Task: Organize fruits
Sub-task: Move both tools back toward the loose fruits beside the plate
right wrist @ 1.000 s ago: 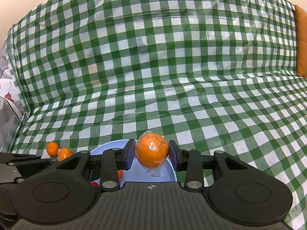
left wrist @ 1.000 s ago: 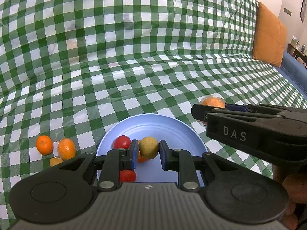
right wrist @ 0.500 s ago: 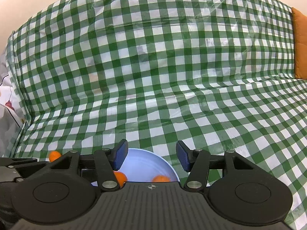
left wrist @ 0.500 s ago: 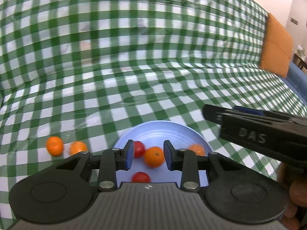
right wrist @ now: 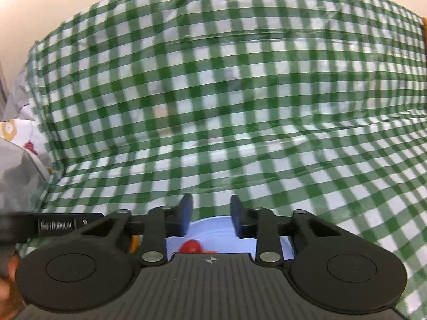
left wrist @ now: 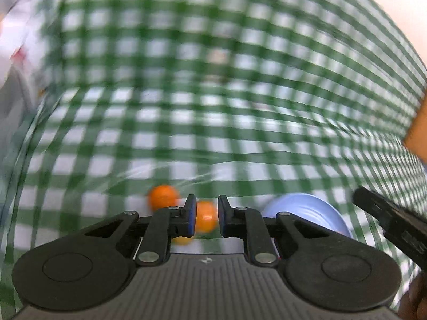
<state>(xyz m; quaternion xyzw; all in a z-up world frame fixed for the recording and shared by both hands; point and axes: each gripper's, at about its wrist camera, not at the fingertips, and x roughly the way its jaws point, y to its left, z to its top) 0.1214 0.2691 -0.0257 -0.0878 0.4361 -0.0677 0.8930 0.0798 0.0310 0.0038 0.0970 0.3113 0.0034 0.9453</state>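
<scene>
In the blurred left wrist view, my left gripper (left wrist: 205, 217) is open with a small orange mandarin (left wrist: 205, 220) lying between its fingers on the cloth. A second mandarin (left wrist: 163, 196) sits just left, and a yellowish fruit (left wrist: 182, 240) shows under the left finger. The blue plate (left wrist: 307, 210) lies to the right. In the right wrist view, my right gripper (right wrist: 211, 216) is open and empty above the blue plate (right wrist: 210, 225), where a red fruit (right wrist: 191, 246) shows.
A green-and-white checked cloth (right wrist: 240, 106) covers the surface and rises at the back. An orange cushion (left wrist: 417, 138) is at the far right. The right gripper's body (left wrist: 392, 224) shows at the left view's right edge. Grey patterned fabric (right wrist: 16, 165) lies left.
My left gripper has swung left from over the plate to the mandarins on the cloth. My right gripper stays open and has pulled back and risen slightly over the plate.
</scene>
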